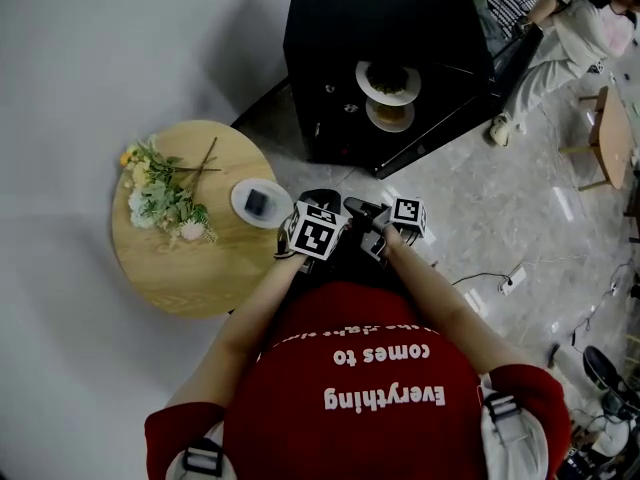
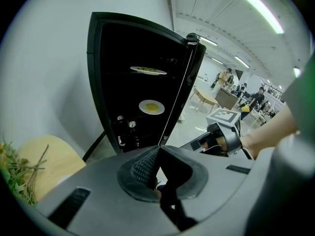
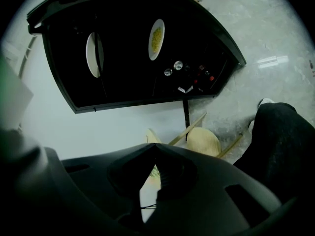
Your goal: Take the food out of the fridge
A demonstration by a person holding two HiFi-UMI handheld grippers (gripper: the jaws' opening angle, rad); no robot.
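The black fridge (image 1: 380, 18) stands open ahead of me, and two white plates of food sit on its shelves: an upper plate (image 1: 388, 79) and a lower plate (image 1: 390, 116). The left gripper view shows them as the upper plate (image 2: 148, 71) and the lower plate (image 2: 151, 107), with the opened door (image 2: 183, 90) edge-on. My left gripper (image 1: 318, 203) and right gripper (image 1: 356, 208) hang side by side in front of my body, short of the fridge. The left gripper (image 2: 158, 149) is shut with nothing in it. The right gripper (image 3: 156, 145) is also shut and empty.
A round wooden table (image 1: 170, 273) at the left carries a bunch of flowers (image 1: 165, 196) and a small white plate (image 1: 260, 202) with a dark item. Small bottles (image 2: 125, 124) stand low in the fridge. A seated person (image 1: 560, 38), a wooden chair (image 1: 610, 138) and floor cables (image 1: 510, 280) are at the right.
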